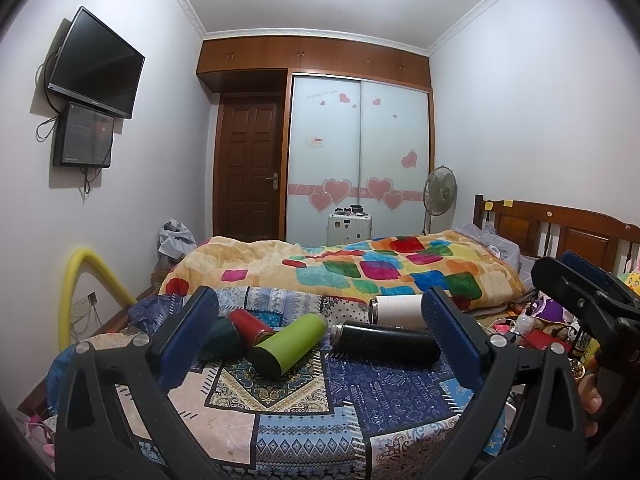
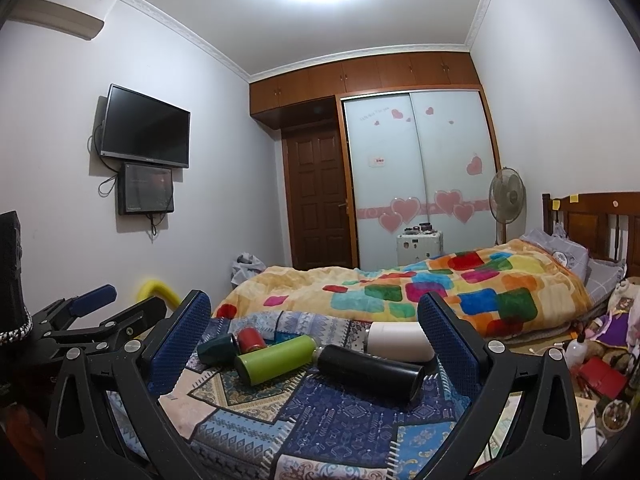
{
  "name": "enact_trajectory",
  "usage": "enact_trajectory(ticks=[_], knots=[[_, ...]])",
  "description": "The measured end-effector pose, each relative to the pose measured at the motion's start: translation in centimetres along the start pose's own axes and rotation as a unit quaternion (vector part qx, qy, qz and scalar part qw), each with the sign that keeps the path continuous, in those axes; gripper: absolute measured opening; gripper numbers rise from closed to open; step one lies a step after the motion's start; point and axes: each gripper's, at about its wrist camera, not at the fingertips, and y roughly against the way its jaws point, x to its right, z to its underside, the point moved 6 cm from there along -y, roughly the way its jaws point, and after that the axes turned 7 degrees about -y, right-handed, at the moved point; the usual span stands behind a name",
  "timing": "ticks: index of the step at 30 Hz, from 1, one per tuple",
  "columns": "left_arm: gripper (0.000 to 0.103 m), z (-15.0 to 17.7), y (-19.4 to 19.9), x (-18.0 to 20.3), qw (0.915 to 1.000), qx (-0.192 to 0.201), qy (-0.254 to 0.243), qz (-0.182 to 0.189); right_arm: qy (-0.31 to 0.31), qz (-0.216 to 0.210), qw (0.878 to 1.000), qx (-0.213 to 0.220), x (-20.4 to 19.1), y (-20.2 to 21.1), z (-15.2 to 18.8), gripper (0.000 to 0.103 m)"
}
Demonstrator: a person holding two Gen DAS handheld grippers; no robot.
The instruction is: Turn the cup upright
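Note:
Several cups lie on their sides on a patchwork cloth [image 1: 304,408] [image 2: 320,412]: a green cup [image 1: 290,344] [image 2: 276,360], a black cup [image 1: 386,342] [image 2: 370,370], a white cup [image 1: 400,310] [image 2: 398,340], a red cup [image 1: 250,326] [image 2: 251,339] and a dark teal cup [image 1: 220,338] [image 2: 214,350]. My left gripper [image 1: 320,328] is open and empty, just short of the cups. My right gripper [image 2: 316,332] is open and empty, also short of them. Each gripper shows at the edge of the other's view, the right one [image 1: 576,280] and the left one [image 2: 104,312].
A bed with a colourful blanket [image 1: 360,272] lies behind the cloth. Clutter [image 1: 536,328] sits to the right by the wooden headboard [image 1: 560,232]. A yellow foam tube [image 1: 76,280], wall screens [image 1: 96,64], a door [image 1: 250,172], a wardrobe and a fan [image 1: 440,192] stand around.

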Motion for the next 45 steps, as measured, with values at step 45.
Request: enact_trajectory(ticks=[45], knots=[[0.103,2.1,-5.7,-0.1,0.9994,-0.031,0.004,0.016,0.063,0.049,0.994,-0.073,3.6,-6.2,2.2,0.103]])
